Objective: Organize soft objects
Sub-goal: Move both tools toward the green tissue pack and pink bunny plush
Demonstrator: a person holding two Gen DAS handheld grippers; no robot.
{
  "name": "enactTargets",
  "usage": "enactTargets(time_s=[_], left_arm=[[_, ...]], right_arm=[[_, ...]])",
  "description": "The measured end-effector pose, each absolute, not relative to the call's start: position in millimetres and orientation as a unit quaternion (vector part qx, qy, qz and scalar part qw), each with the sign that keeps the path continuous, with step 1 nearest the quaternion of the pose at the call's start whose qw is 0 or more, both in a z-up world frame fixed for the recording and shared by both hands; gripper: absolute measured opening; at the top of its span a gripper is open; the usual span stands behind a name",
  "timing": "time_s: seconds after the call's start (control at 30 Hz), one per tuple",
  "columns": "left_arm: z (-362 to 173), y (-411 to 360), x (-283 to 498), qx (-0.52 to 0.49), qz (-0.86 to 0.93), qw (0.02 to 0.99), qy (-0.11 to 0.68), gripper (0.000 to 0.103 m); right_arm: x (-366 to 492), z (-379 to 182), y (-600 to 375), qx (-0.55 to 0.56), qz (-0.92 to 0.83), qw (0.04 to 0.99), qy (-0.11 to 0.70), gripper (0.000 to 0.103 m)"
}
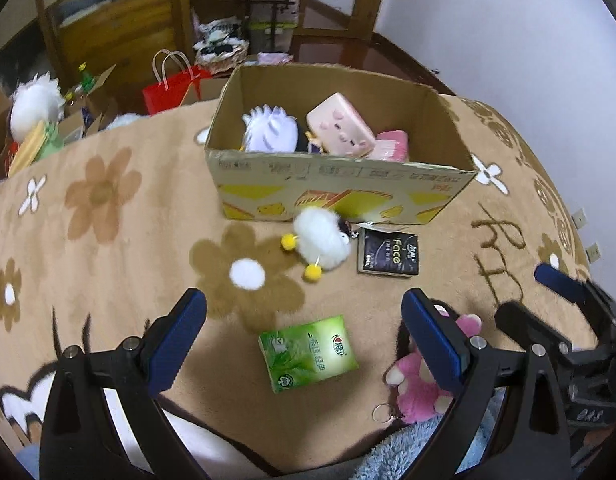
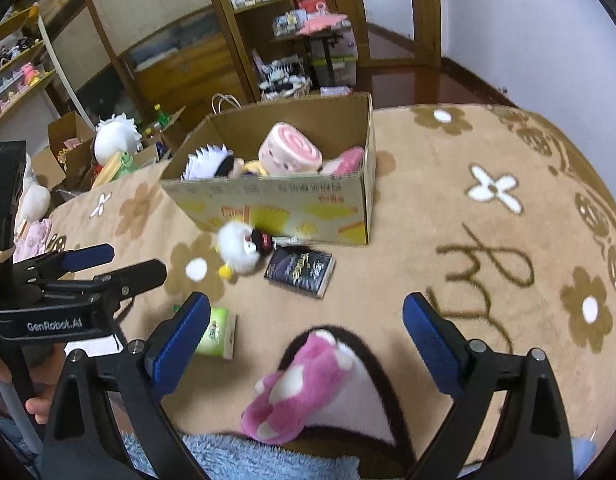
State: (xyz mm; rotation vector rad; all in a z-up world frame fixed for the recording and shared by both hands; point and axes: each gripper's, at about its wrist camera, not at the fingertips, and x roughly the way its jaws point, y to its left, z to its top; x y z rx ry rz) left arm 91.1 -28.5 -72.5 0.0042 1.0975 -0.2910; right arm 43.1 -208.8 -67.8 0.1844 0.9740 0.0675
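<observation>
1. Covering the surface: tan blanket (image 1: 127,240) w/ brown and white flower print; everything below sits on it.
2. Cardboard box (image 1: 336,188), open top, toward the far edge. Inside: white spiky plush (image 1: 269,130) at left, pink square plush (image 1: 342,126) in the middle, pink item (image 1: 392,144) at right.
3. White fluffy plush (image 1: 322,242) w/ yellow pom feet, just in front of the box's near wall, approx. centre.
4. Black tissue pack (image 1: 388,254), just right of item 3, lying flat.
5. Green tissue pack (image 1: 308,352), nearer the near edge, flat, well apart from items 3 and 4.
6. Pink plush (image 2: 297,390) w/ white paw pads and key ring, at the near edge, right of item 5; apart from both tools.
7. Left gripper (image 1: 303,340): jaws spread wide, nothing between them; green pack lies below the gap.
8. Right gripper (image 2: 305,340): jaws spread wide, holding nothing; pink plush lies below the gap.
9. Light-blue fleece (image 2: 235,458) at the near edge.
</observation>
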Motion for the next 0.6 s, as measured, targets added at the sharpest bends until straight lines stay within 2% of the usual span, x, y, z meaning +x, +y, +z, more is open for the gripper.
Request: enactTargets(time_s=[0.6], left_arm=[[-118, -26, 102, -0.027, -0.141, 0.801, 0.581, 0.097]], right_arm=[[47, -116, -209, 0.095, 0.032, 0.839, 0.535, 0.101]])
